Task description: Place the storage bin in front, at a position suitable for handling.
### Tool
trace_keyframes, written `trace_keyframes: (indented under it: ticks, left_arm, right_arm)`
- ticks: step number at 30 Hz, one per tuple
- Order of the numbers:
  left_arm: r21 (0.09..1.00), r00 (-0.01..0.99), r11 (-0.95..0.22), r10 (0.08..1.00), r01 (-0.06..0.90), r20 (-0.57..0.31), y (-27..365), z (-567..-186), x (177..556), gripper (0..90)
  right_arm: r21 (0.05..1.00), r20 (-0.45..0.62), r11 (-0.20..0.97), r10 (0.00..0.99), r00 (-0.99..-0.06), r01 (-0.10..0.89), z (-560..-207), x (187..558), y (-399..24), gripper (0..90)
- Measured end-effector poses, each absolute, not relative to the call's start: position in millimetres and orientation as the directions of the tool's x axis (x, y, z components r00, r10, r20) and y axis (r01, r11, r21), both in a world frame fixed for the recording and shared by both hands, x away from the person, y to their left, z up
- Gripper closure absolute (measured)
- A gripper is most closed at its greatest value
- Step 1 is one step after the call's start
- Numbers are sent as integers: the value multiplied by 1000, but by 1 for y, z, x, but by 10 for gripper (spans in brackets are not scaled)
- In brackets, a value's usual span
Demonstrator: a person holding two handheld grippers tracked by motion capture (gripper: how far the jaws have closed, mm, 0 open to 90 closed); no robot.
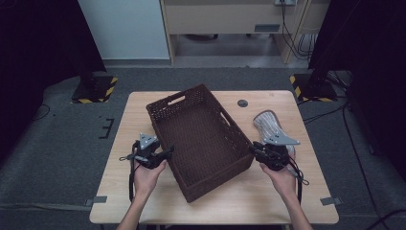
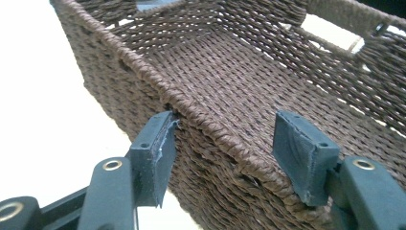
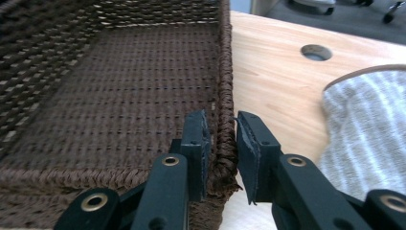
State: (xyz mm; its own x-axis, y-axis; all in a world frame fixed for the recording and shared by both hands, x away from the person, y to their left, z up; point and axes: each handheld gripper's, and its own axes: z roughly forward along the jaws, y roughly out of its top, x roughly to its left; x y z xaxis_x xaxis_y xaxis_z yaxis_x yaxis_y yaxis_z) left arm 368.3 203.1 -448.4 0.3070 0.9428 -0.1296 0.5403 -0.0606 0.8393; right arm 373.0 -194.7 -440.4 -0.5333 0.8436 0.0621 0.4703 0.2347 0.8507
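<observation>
One striped cloth [image 1: 270, 125] beside basket [image 1: 198, 139]

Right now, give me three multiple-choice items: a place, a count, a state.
1. The grey striped rounded fabric piece lies: A in the dark brown woven basket; B on the light wooden table, right of the basket; C on the floor.
2. Tongs at the basket's rim: A none; B one; C two.
3. The right tongs are: A wide open; B shut on the basket's wall; C holding the fabric piece.
Key: B, it lies beside the basket; C, left tongs straddle the rim too; B, pads pinch the wall.
</observation>
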Motion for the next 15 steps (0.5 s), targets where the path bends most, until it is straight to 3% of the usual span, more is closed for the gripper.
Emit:
trace_keyframes:
  ticks: [3,7,10,13,15]
  left_arm:
    - [839,302,-56,944,542,-132,204,-448,368,394]
    - [841,308,-52,941,539,-140,201,-448,361,385]
    - [853,314,-54,940,518,-132,200,-449,356,378]
    - [848,312,-49,940,527,-140,201,-450,357,377]
    - [850,313,-67,943,523,-118,201,-449,359,385]
  right_arm:
    - [850,66,229,846,-528,473,-441,374,-194,598]
    - [850,60,228,853,-518,474,-445,385,-191,597]
    - [840,52,239,858,-510,487,-451,392,-189,636]
    - [840,61,251,838,-543,481,-453,389,-184,776]
    - [834,44,261,846,-531,485,-452,385,-180,779]
